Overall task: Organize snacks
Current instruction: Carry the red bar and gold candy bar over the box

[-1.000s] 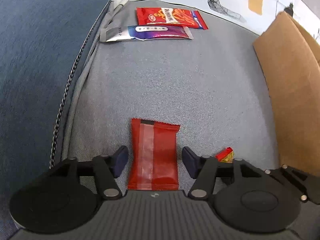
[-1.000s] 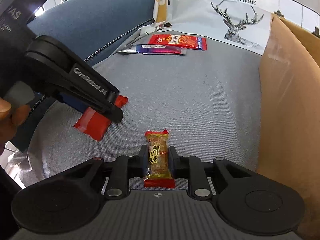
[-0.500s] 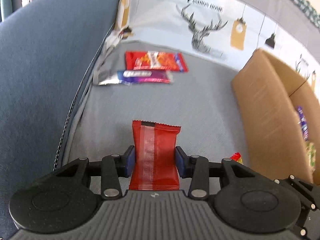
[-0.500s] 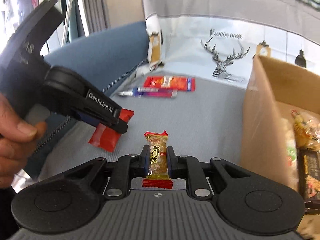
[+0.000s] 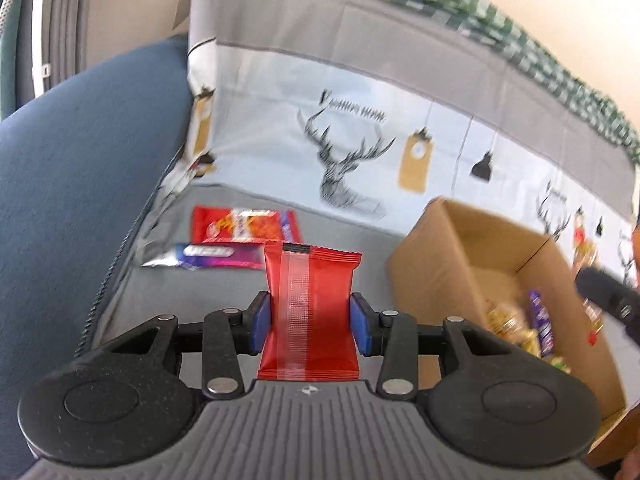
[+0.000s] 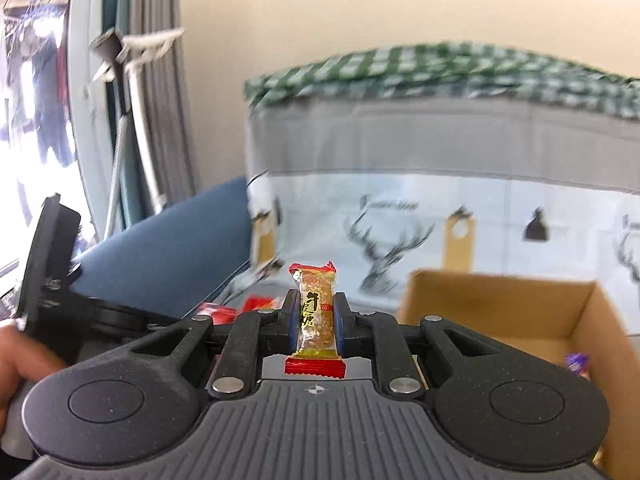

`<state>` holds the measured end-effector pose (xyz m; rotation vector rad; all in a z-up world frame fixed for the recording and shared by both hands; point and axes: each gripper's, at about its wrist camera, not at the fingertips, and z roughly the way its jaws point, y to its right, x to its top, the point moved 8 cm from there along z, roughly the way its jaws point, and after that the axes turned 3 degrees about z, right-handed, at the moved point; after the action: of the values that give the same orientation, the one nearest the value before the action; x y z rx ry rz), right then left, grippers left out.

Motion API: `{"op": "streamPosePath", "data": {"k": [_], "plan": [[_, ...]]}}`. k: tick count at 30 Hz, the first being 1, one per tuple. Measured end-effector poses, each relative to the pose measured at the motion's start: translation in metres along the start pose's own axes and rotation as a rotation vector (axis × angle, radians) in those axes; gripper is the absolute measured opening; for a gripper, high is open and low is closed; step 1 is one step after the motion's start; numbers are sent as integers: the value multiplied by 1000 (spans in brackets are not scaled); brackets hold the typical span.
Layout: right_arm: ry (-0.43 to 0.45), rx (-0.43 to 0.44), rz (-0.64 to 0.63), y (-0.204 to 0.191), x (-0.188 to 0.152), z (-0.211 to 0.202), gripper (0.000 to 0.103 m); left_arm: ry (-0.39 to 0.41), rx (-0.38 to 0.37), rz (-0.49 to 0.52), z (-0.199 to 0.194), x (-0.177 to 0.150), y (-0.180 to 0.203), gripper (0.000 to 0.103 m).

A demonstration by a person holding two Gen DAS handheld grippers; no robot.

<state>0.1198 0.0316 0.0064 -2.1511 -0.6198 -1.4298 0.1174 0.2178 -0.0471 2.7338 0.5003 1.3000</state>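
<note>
Red foil snack packet [image 5: 310,304] clamped upright in left tongs [image 5: 308,322], above the grey sofa seat [image 5: 208,292]. Right tongs [image 6: 317,316] pinch small golden peanut candy [image 6: 316,312]. Carry both over open cardboard box [image 5: 472,248], release low so neither bounces out.

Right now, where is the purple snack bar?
In the left wrist view, the purple snack bar lies on the grey sofa seat, just in front of the red snack packet, left of the cardboard box.
</note>
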Motion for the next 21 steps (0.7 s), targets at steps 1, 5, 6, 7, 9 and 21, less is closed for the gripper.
{"op": "streamPosePath", "data": {"k": [1,5,6,7,9,21], "plan": [[11,-18,8,11,0,-3,17,10,-8,-8,0,3,5,46],[-35,-65,73,44,-21,-5,17,58,-47,-13,0,13,29,46],[-39,-71,73,48,-23,-7,17,67,-57,-9,1,15,37,46],[-28,-76,70,53,-21,-11,17,75,-68,-6,3,16,44,46],[-1,-85,68,60,-18,-19,17,88,-94,0,5,18,59,46],[27,-202,157,137,-23,-50,17,85,-245,80,22,9,144,46]]}}
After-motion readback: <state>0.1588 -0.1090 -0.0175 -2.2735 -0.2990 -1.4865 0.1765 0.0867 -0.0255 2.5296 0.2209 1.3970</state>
